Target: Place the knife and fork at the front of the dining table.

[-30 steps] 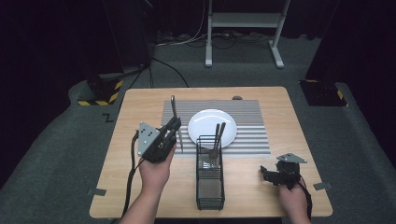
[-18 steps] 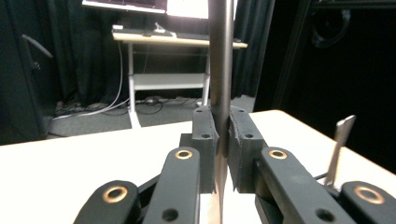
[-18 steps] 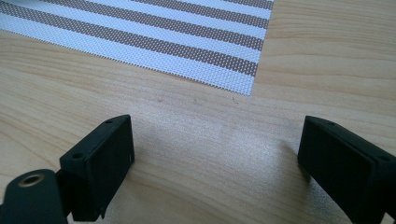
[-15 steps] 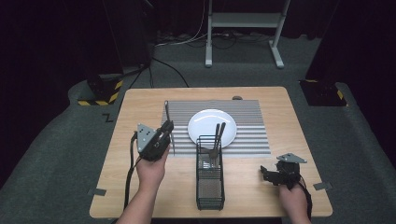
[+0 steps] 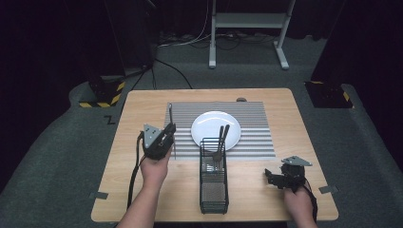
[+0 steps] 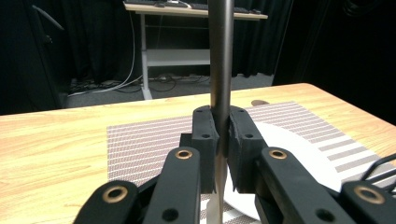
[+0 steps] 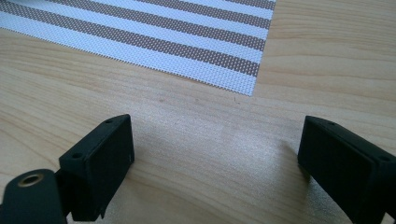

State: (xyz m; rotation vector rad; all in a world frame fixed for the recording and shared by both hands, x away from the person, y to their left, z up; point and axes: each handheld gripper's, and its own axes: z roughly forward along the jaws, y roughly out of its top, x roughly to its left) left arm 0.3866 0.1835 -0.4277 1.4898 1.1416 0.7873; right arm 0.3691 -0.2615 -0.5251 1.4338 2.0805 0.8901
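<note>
My left gripper (image 5: 167, 134) is shut on a long grey metal piece of cutlery (image 5: 169, 114) that lies along the left edge of the striped placemat (image 5: 256, 130). In the left gripper view the cutlery's handle (image 6: 220, 56) rises straight up from between the pads of the gripper (image 6: 220, 126), and its flat end hangs below them. The white plate (image 5: 209, 126) sits just right of it on the mat. Near the table's front right corner, my right gripper (image 5: 272, 178) stands open just above the bare wood, and nothing sits between the jaws of the gripper (image 7: 215, 158).
A black wire caddy (image 5: 214, 190) stands in front of the plate with two dark utensils (image 5: 221, 138) leaning out of it. The placemat's corner (image 7: 163, 42) lies beyond my right jaws. A small dark disc (image 5: 241, 99) rests at the mat's far edge.
My left gripper has sunk and shifted a little to the left with the cutlery, bringing it down toward the mat's left edge. The right gripper has kept still.
</note>
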